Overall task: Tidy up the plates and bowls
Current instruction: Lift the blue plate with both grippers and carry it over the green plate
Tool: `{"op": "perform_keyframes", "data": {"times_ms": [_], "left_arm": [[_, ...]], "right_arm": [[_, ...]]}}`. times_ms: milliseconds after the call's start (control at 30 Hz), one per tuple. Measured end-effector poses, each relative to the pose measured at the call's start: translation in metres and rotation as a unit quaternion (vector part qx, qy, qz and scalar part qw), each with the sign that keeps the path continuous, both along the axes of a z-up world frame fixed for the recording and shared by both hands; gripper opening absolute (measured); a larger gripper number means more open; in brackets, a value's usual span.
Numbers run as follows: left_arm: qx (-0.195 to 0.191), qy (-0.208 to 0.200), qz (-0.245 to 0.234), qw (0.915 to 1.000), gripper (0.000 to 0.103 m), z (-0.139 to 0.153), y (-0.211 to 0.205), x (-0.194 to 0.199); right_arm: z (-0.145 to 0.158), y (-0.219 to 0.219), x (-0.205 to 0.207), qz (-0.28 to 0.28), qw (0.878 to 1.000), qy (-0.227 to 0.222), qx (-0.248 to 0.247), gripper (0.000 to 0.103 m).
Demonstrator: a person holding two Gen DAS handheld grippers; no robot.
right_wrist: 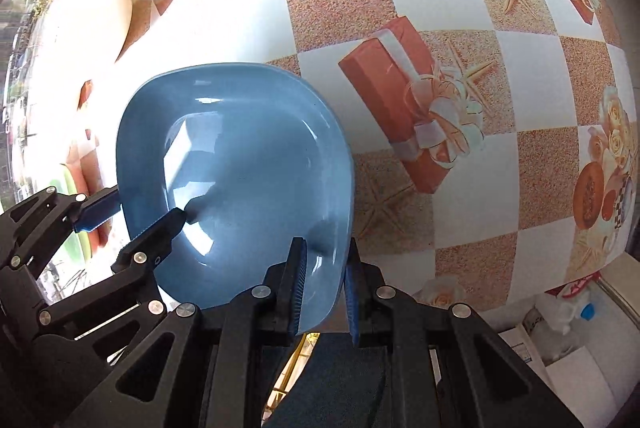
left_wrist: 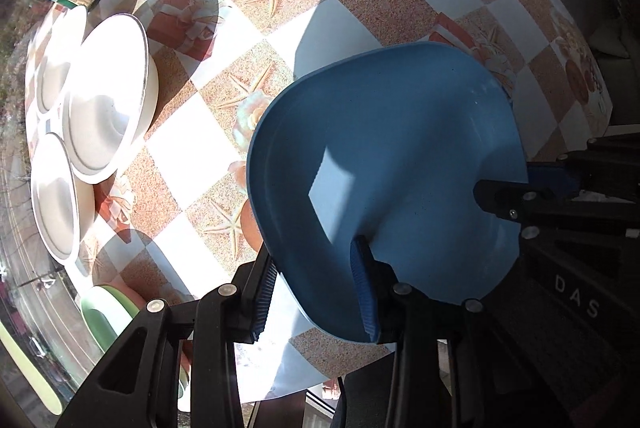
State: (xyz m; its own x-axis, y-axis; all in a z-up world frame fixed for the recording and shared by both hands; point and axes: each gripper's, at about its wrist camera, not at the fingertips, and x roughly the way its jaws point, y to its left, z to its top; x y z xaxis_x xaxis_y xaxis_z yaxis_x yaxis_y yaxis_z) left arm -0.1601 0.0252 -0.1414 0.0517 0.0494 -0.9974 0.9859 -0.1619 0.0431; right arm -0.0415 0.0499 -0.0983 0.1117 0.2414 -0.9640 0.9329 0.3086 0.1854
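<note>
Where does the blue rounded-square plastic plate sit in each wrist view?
Left wrist: blue rounded-square plastic plate right of centre, left gripper straddling its near rim.
Right wrist: plate left of centre, right gripper at its rim.
Shared landmark: the opposite gripper.

A home dining spot. The table wears a checked printed tablecloth (left_wrist: 280, 40). White bowls (left_wrist: 108, 100) sit by a sunny window.

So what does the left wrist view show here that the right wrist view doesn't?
Only the left wrist view shows the three white bowls clearly, plus a green plate at the table's near edge. Only the right wrist view shows boxes on the floor beside the table. Both show the blue plate, with the left gripper and right gripper each straddling its rim, and the checked tablecloth.
</note>
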Motion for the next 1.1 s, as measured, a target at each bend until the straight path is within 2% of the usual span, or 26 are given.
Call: {"op": "perform_keyframes", "data": {"times_ms": [533,1100], "left_arm": [[-0.021,0.007,0.027,0.9994,0.040,0.013,-0.010,0.054],[-0.039,0.004,0.072,0.9967,0.040,0.024,0.018,0.107]], "right_arm": [[-0.006,0.023,0.002,0.016,1.000,-0.003,-0.024,0.021],[0.000,0.036,0.015,0.048,0.998,-0.015,-0.039,0.021]]}}
